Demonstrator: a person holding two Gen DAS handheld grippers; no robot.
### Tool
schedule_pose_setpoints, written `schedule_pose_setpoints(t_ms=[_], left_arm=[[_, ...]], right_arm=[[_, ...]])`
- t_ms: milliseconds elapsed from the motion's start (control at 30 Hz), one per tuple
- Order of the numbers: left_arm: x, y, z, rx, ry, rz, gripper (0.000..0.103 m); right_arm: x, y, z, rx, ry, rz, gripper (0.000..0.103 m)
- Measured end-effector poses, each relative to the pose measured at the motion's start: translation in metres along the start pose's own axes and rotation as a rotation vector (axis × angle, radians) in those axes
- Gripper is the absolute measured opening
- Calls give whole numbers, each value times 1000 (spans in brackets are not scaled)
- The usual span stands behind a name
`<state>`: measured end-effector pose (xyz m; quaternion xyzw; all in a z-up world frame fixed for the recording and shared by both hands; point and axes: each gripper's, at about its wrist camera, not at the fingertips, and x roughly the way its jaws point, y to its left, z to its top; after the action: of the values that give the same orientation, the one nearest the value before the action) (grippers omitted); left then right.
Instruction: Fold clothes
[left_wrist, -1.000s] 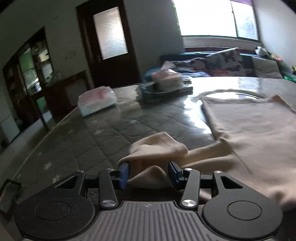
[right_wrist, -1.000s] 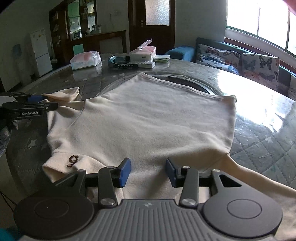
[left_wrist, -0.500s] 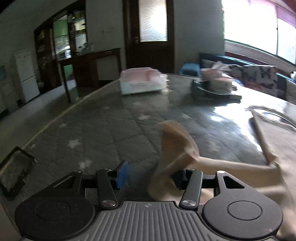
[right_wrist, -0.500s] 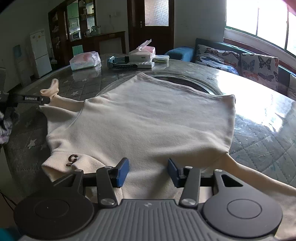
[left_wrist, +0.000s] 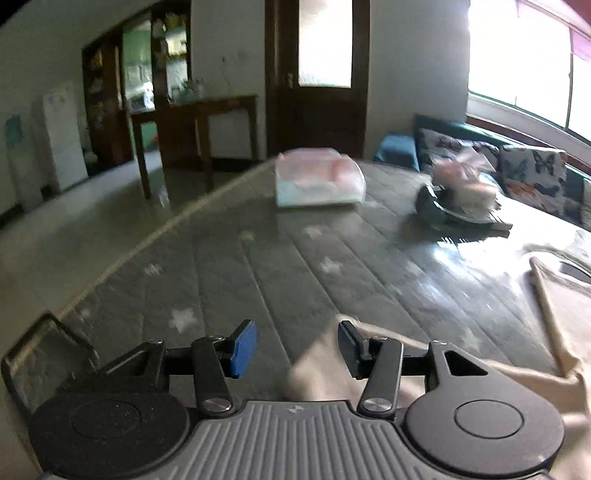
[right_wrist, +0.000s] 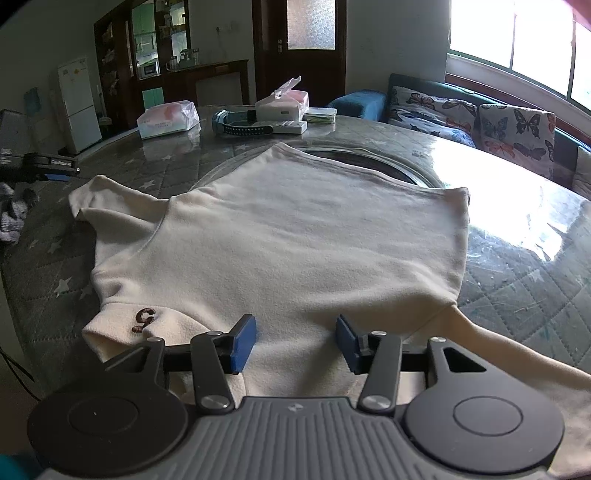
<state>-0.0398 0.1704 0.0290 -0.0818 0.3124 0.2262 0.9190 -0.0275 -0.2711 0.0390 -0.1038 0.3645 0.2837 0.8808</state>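
The cream top (right_wrist: 288, 236) lay spread flat on the counter (right_wrist: 517, 280), its collar nearest the right claw (right_wrist: 295, 341) and its hem toward the far side. Its right sleeve ran off the frame's edge. In the blurred left view only a sleeve (left_wrist: 325, 365) and a side edge showed. A tissue pack (right_wrist: 168, 119), a tissue box (right_wrist: 282, 105) and a dark band (right_wrist: 243, 127) sat beyond the hem. The right claw's jaws had just been opening and stood apart above the fabric. The left claw (left_wrist: 297, 349) had just been closing, jaws apart, the sleeve end loose beside its right pad.
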Motion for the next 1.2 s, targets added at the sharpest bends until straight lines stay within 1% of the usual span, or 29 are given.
schedule_pose_setpoints(t_ms=[67, 133, 200, 233, 267, 333, 367, 433, 500, 567, 667, 733, 767, 867, 933, 1000, 1100, 1200], left_arm=[[-2, -5, -7, 23, 26, -29, 51], [1, -15, -15, 95, 23, -11, 48], [3, -24, -16, 158, -11, 11, 46], [6, -29, -14, 188, -16, 12, 43], [9, -33, -12, 217, -20, 12, 38], [21, -41, -6, 282, -34, 35, 36], [26, -45, -3, 315, -43, 52, 32], [38, -51, 3, 357, -51, 61, 31], [48, -59, 8, 411, -65, 78, 32], [55, -64, 11, 434, -71, 84, 32], [59, -63, 14, 428, -66, 78, 34], [57, -60, 15, 407, -60, 78, 43], [55, -58, 16, 393, -58, 79, 50], [44, -56, 19, 355, -50, 103, 52], [31, -59, 18, 345, -59, 89, 52], [15, -67, 15, 331, -74, 35, 52], [-11, -86, 5, 338, -81, -73, 52], [-33, -113, -5, 366, -75, -202, 52]], right_arm=[[0, 1, 0, -2, 1, -2, 52], [0, 1, 0, -3, 1, -2, 53], [0, 0, 0, -2, 2, 0, 54], [0, 0, 0, -3, 2, -1, 54], [0, 1, 0, -4, 3, -2, 54], [0, 1, 0, -4, 4, -4, 55], [0, 1, 0, -3, 4, -4, 55], [0, 2, 0, -1, 4, -6, 56], [0, 2, 0, -2, 4, -7, 56], [0, 2, 0, -2, 6, -8, 56], [0, 3, 0, -2, 7, -8, 57], [0, 2, 0, -1, 6, -7, 57], [0, 2, 0, 0, 7, -6, 57], [-1, 2, 0, 2, 6, -5, 57], [-4, 1, 0, 10, -4, -9, 57], [-7, 1, 1, 21, -16, -15, 57], [-18, -4, -1, 57, -46, -21, 57], [-29, -13, -7, 98, -65, -43, 57]])
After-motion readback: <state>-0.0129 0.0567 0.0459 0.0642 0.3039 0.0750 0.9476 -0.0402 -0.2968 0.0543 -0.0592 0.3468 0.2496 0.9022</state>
